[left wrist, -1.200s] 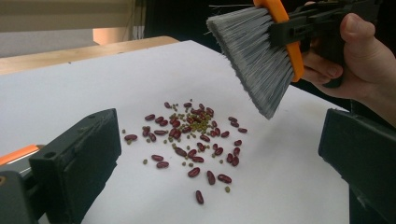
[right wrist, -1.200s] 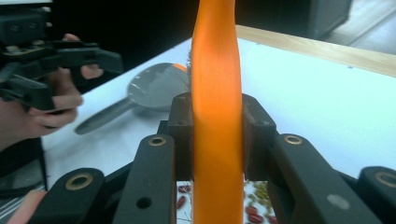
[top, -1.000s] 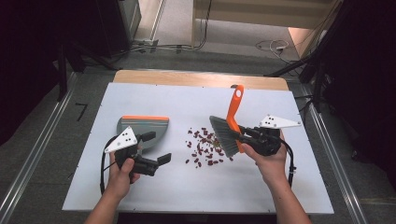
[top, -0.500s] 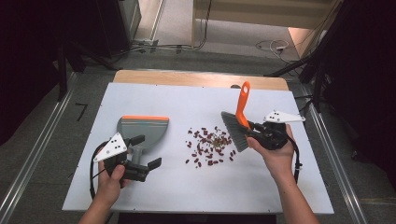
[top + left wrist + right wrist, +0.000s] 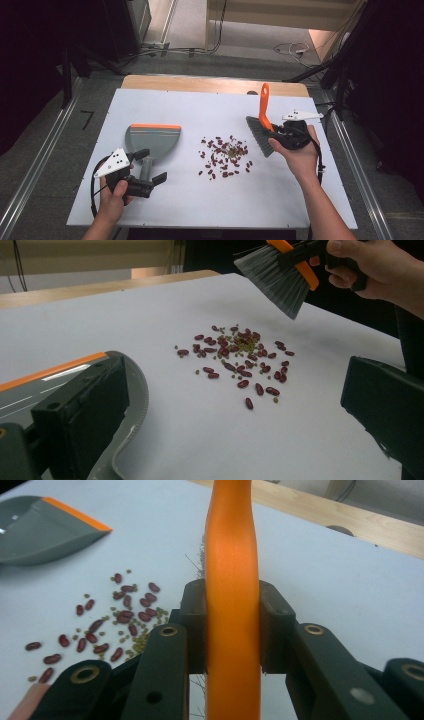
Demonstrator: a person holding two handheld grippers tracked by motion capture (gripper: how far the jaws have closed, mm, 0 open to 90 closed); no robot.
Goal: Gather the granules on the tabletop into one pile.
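Note:
A loose pile of red beans and small green seeds (image 5: 225, 152) (image 5: 240, 357) (image 5: 115, 620) lies mid-table. Right of it, my right gripper (image 5: 280, 134) (image 5: 232, 605) is shut on the orange handle of a brush (image 5: 263, 112) (image 5: 232, 555). Its grey bristles (image 5: 257, 135) (image 5: 277, 275) hang tilted above the table, clear of the beans. A grey dustpan with an orange lip (image 5: 152, 140) (image 5: 20, 400) (image 5: 35, 530) lies flat at the left, mouth facing away from me. My left gripper (image 5: 151, 166) (image 5: 235, 405) stands open at the dustpan's handle, one jaw on each side of it and neither pressing it.
The white table top (image 5: 200, 107) ends in a wooden strip (image 5: 210, 85) at the far side. Metal rails (image 5: 45, 165) run along the floor on both sides. Cables (image 5: 290, 49) lie on the floor beyond the table.
My right gripper has carried the brush to the right, away from the beans, and the handle now stands more upright. My left hand has drawn back toward the near edge; the dustpan has stayed put.

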